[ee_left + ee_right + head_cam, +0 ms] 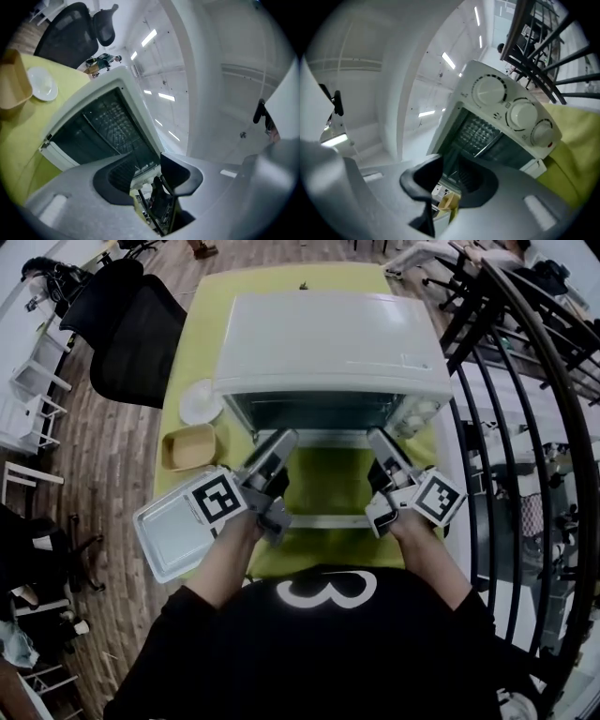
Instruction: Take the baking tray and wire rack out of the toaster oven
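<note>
The left claw and the right claw both have their jaws apart with nothing between them. They are held side by side over the lowered door of the toaster oven, whose dark mouth is just ahead of both tips. The baking tray lies out on the bench just left of the left claw's marker cube, with a tan box and a white dish further ahead-left — the wire rack shows as a grid inside the oven, ahead of the right claw.
</note>
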The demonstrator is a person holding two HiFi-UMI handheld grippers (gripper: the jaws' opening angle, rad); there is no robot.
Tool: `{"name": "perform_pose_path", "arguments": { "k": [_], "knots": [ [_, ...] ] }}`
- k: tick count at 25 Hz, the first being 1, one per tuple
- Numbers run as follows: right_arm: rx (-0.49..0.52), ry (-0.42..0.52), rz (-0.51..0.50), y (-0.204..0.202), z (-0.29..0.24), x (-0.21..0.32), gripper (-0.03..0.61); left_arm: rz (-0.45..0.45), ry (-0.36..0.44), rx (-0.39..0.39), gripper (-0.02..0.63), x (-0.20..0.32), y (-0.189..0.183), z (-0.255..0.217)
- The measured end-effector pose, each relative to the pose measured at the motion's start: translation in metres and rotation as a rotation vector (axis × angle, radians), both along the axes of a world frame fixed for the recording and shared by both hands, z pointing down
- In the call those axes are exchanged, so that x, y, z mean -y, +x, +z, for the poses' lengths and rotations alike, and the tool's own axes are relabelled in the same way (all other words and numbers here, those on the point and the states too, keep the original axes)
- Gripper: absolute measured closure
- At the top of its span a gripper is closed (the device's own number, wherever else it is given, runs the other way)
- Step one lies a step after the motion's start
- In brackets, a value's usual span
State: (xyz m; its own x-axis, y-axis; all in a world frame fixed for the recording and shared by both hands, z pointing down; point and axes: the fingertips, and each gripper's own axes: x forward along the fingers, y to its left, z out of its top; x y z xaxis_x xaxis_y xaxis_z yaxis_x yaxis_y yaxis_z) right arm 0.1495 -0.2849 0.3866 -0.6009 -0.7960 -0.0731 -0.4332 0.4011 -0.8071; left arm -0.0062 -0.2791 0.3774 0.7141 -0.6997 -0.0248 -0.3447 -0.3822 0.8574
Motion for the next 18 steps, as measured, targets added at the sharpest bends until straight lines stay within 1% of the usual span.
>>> {"name": "perform_pose_path", "arguments": {
  "k": [1,2,4,5,7,9,11,13,18],
  "knots": [
    [0.015,-0.026,0.011,0.002,0.009,0.008,0.482,-0.016,-0.009,-0.019,0.451,0.007,-0.001,0.004],
    [0.025,-0.055,0.024,0.005,0.019,0.016,0.478,-0.031,-0.01,-0.022,0.44,0.015,-0.003,0.008],
    [0.047,-0.119,0.058,0.009,0.037,0.031,0.426,-0.056,-0.019,-0.016,0.421,0.032,-0.005,0.018],
    [0.06,-0.147,0.073,0.01,0.044,0.037,0.403,-0.071,-0.037,-0.021,0.412,0.04,-0.005,0.024],
    [0.085,-0.191,0.097,0.01,0.052,0.049,0.397,-0.109,-0.08,-0.031,0.406,0.055,-0.006,0.036],
    [0.116,-0.226,0.121,0.011,0.059,0.062,0.387,-0.158,-0.118,-0.023,0.4,0.071,-0.01,0.05],
    [0.139,-0.242,0.139,0.011,0.064,0.074,0.387,-0.209,-0.148,-0.028,0.397,0.085,-0.015,0.062],
    [0.138,-0.25,0.155,0.011,0.07,0.086,0.387,-0.252,-0.162,-0.026,0.397,0.098,-0.02,0.071],
    [0.154,-0.266,0.195,0.014,0.079,0.104,0.387,-0.328,-0.187,-0.04,0.399,0.118,-0.026,0.083]
  ]
}}
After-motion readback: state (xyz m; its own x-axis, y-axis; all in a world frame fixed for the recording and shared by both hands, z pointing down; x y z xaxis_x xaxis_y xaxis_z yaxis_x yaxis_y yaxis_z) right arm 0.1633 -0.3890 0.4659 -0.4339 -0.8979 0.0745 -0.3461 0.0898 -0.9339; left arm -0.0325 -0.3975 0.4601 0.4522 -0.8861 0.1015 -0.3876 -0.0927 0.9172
